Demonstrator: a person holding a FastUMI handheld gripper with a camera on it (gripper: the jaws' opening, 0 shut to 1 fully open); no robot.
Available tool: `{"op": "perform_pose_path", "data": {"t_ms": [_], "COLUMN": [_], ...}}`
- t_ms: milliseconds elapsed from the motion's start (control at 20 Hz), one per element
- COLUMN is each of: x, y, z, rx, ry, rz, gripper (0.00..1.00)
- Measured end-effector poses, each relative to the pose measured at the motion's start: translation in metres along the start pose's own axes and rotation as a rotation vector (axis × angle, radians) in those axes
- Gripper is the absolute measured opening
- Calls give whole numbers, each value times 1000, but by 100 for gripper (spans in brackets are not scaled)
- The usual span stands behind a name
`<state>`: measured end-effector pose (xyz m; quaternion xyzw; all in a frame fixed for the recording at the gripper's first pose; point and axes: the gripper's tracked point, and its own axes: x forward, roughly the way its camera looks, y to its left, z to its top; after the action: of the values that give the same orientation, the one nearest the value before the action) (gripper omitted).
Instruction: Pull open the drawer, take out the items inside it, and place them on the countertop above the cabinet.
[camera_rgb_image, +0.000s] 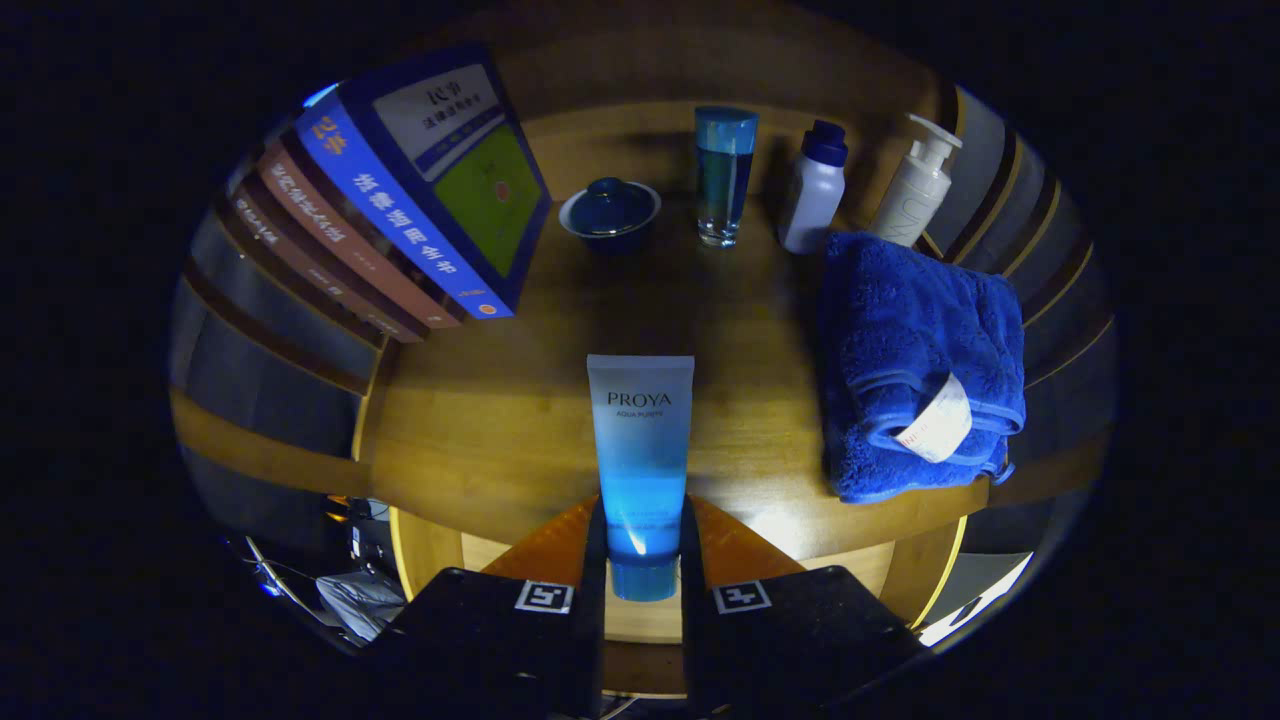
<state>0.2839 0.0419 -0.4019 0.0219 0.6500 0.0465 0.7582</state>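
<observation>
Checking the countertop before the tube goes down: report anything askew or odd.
The books lean tilted rather than upright, beyond the claw, which is shut on the tube. The towel overhangs the countertop edge.

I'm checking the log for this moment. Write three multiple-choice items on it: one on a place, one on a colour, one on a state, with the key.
1. Where does the folded towel lie?
A. on the books
B. on the countertop, before the pump bottle
C. in the drawer

2. What colour is the towel?
A. blue
B. white
C. red

3. What is the gripper at?
A. open, holding nothing
B. shut on the tube
C. shut on the towel

Key: 1 B, it rests on the wood just in front of the pump bottle. 2 A, its pile is deep blue. 3 B, both fingers press the tube's cap end.
</observation>
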Motion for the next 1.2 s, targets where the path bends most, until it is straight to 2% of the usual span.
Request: {"op": "perform_pose_path", "data": {"t_ms": [200, 400, 500, 700, 950, 1200], "x": [21, 25, 22, 13, -16, -61], "y": [-2, -10, -12, -14, -10, 0], "z": [-1, 3, 2, 0, 7, -7], "rx": [14, 18, 31, 10, -16, -68], "ry": [29, 23, 21, -18, -215, -476], "rz": [-18, -41, -36, -28, 1, 48], "gripper": [36, 41, 47, 71, 100, 100]}}
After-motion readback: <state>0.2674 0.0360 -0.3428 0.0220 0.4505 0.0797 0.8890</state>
